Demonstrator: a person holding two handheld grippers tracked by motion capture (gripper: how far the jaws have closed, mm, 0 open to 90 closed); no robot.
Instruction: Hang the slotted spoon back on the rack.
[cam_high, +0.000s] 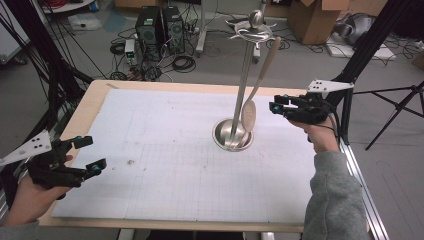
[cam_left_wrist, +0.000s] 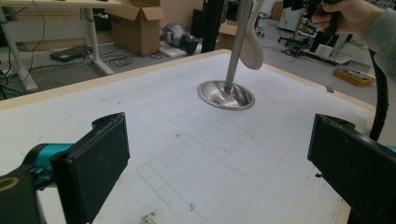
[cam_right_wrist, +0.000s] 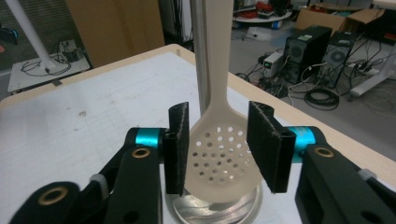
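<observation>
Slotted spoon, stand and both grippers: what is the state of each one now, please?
Slotted spoon: hanging from the stand's top, bowl down, between the right gripper's pads, not pressed.
Stand: upright on the table.
Right gripper: open around the spoon's bowl.
Left gripper: open, empty.

One skimmer spoon (cam_high: 250, 113), one steel stand (cam_high: 233, 134), two grippers (cam_high: 89, 153) (cam_high: 278, 106).

Surface: wooden table (cam_high: 95, 102), pale edge showing | Cover: white gridded mat (cam_high: 165, 165) over most of top, few dark specks | On mat: steel stand's round base (cam_high: 232, 135), right of centre
</observation>
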